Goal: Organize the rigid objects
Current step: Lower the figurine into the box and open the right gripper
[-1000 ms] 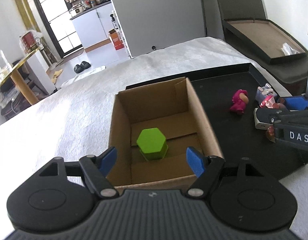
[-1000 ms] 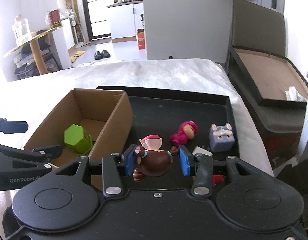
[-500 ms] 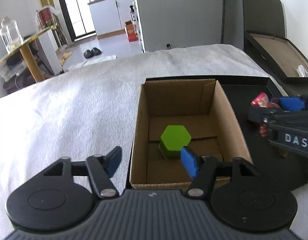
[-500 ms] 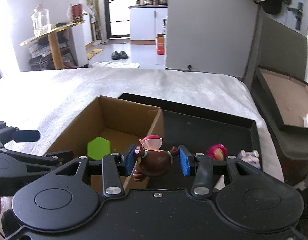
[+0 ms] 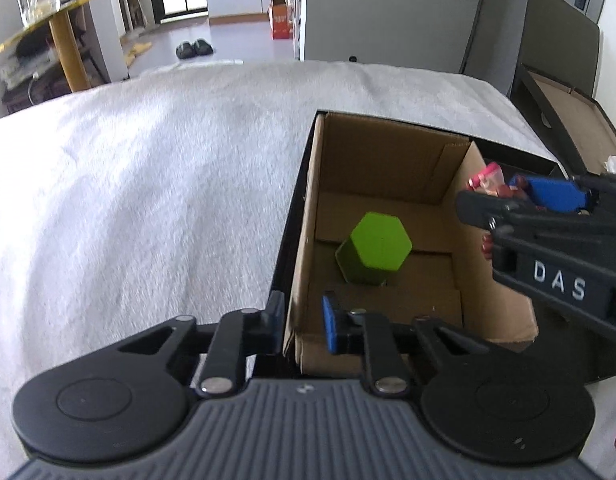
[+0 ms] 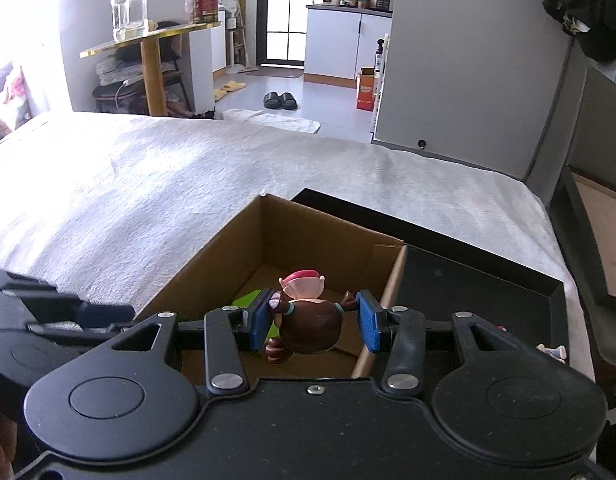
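An open cardboard box (image 5: 388,168) stands at the left end of a black tray (image 6: 468,264). A green hexagonal block (image 5: 374,252) lies on the box floor. My left gripper (image 5: 301,320) straddles the box's left wall near the front corner. Its jaws are closing with that wall between the pads. My right gripper (image 6: 312,320) is shut on a brown figurine with a pink hat (image 6: 310,326) and holds it above the box's inside. In the left wrist view the right gripper (image 5: 548,200) reaches in over the box's right wall. The green block (image 6: 247,298) shows only as a sliver under the left pad.
A white fuzzy cloth (image 5: 147,180) covers the surface left of and behind the box. A small pale toy (image 6: 552,350) lies on the tray at the right. A dark open case with a brown floor (image 5: 568,120) stands past the right edge.
The left gripper shifted left from over the box's front to its left wall, and its jaws narrowed. The right gripper carried the figurine left from above the tray to over the box.
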### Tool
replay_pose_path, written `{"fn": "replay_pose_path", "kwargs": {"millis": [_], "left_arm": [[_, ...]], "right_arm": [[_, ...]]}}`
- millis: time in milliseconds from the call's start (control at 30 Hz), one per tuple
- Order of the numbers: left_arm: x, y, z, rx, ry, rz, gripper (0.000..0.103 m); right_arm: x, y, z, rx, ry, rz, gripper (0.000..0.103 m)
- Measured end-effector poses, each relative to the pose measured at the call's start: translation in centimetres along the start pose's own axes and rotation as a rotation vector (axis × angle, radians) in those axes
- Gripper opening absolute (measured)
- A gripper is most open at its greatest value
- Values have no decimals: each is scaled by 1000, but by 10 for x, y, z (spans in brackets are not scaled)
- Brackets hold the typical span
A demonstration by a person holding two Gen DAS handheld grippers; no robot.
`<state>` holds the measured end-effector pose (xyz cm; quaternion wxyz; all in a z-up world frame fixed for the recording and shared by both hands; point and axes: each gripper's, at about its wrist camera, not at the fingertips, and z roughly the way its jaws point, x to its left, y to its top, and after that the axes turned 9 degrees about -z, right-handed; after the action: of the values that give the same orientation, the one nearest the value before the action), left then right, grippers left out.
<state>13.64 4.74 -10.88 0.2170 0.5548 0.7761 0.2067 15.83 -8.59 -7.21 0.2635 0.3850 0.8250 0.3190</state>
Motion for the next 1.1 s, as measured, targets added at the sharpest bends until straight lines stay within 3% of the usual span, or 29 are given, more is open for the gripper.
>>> {"fn": "replay_pose_path", "kwargs": {"millis": [167,333,500,967,1100], "left_arm": [[5,1,-3,-3,-2,-26,8],[2,0,-6,-15,6,-12,8],[1,0,-6,-13,8,-19,9],[1,1,-5,-32,44,-40,10],[-1,2,-9,-39,47,-60,11]], "right_arm": [[9,6,0,-7,3,-20,44],[11,10,2,-23,-13,-54,44],[8,13,3,-35,-108,-103,60],[-20,-17,-10,23,-61,70,61],[-23,-26,-17,31,-69,78,66]]}}
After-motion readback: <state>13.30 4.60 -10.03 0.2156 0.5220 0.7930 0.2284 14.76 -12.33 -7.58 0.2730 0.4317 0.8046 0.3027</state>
